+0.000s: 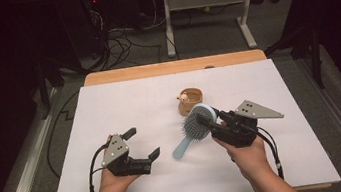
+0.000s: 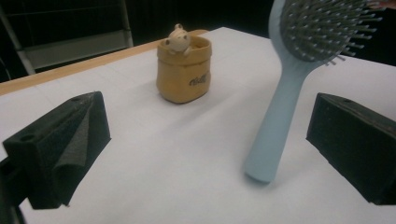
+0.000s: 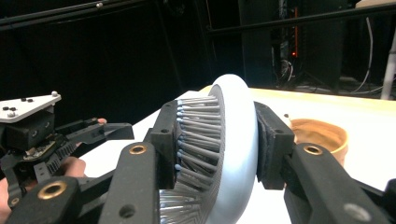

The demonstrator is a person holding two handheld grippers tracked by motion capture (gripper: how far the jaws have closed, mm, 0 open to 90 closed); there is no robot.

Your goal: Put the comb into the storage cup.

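pale blue plastic is what we have clamped in our right gripper (image 1: 211, 122): its jaws press on the head of the hairbrush (image 1: 194, 127), one pad against the bristles and the other against the smooth back. the brush hangs tilted above the white table (image 1: 109, 104), its handle slanting down toward our left gripper (image 1: 142, 142), the tip just over the surface. that left one stands wide open and holds nothing, with the handle between its jaws but touching neither. we judge this to be a handover in progress. next we would need to bring the left jaws level with the handle and close on it before the right lets go. behind the brush sits a small tan pouch (image 2: 183, 70) with a toy figure (image 2: 178, 37) peeking out.
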